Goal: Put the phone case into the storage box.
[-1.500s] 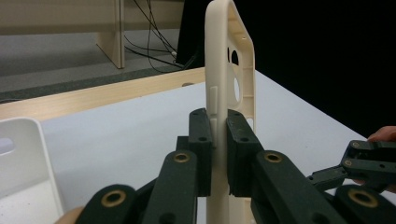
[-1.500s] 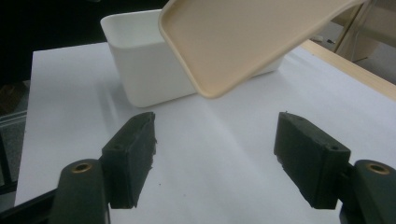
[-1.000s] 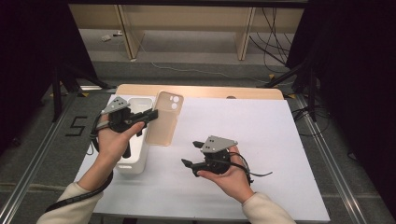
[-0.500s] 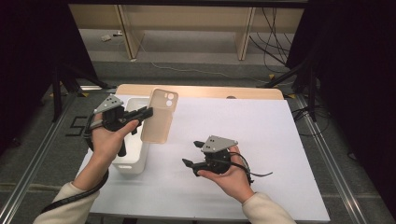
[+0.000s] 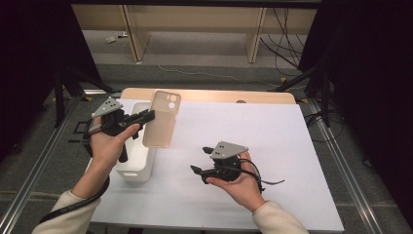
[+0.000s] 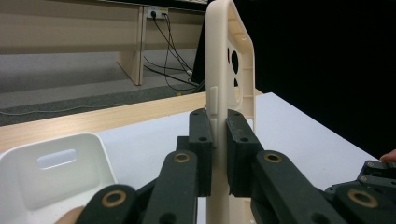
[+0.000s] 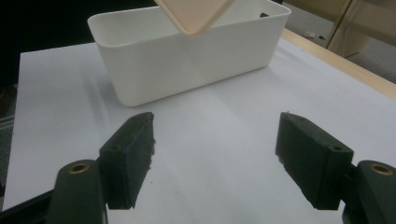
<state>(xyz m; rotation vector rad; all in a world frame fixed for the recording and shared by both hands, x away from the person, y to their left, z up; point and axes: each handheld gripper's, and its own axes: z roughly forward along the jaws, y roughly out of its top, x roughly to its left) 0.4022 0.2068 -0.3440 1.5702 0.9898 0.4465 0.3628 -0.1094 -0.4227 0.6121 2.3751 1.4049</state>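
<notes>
The left gripper [image 5: 146,117] clamps the beige phone case [image 5: 161,119] by one thin side edge, holding it in the air beside the white bin [image 5: 139,165] near the table's [image 5: 292,146] left edge. The right gripper [image 5: 200,171] rests wide open, empty. With so narrow a hold, the case could likely pivot or slip out.

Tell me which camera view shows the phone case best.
The high view: the whole beige phone case shows there, camera cutouts included, held up beside the white bin. The left gripper view shows it edge-on, clamped between the fingers; the right gripper view catches one corner.
</notes>
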